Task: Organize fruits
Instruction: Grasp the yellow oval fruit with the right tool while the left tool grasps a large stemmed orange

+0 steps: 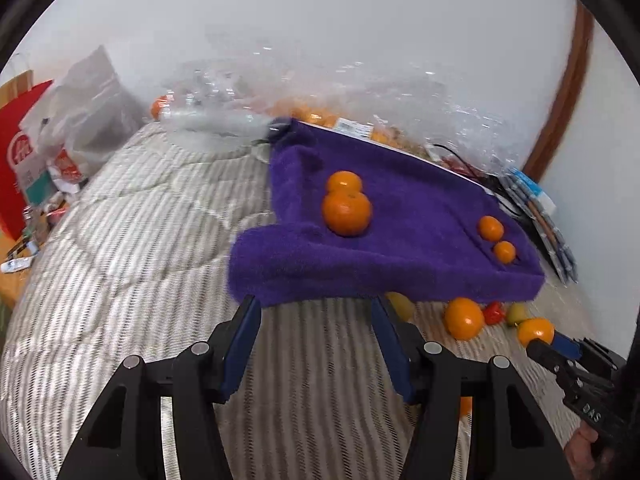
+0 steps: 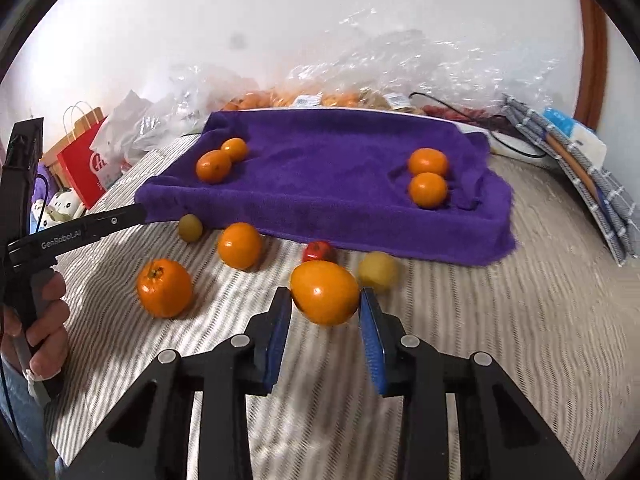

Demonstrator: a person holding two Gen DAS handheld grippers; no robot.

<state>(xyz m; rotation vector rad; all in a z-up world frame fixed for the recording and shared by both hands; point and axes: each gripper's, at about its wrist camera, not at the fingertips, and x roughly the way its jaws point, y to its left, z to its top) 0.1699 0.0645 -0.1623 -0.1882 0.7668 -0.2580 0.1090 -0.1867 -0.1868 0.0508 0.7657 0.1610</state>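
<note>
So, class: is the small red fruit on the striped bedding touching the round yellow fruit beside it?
Apart. The right wrist view shows striped bedding between the small red fruit and the round yellow fruit.

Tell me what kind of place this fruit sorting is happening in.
Probably a bedroom at home: the fruit lies on a striped quilt like a bed's, with a red shopping bag and crumpled plastic bags piled against a plain white wall.

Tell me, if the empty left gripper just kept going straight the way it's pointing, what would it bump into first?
Most likely the near edge of the purple towel, which hangs just past the left gripper. Its open jaws hold nothing, and only striped bedding lies before that, though depth is hard to judge.
</note>
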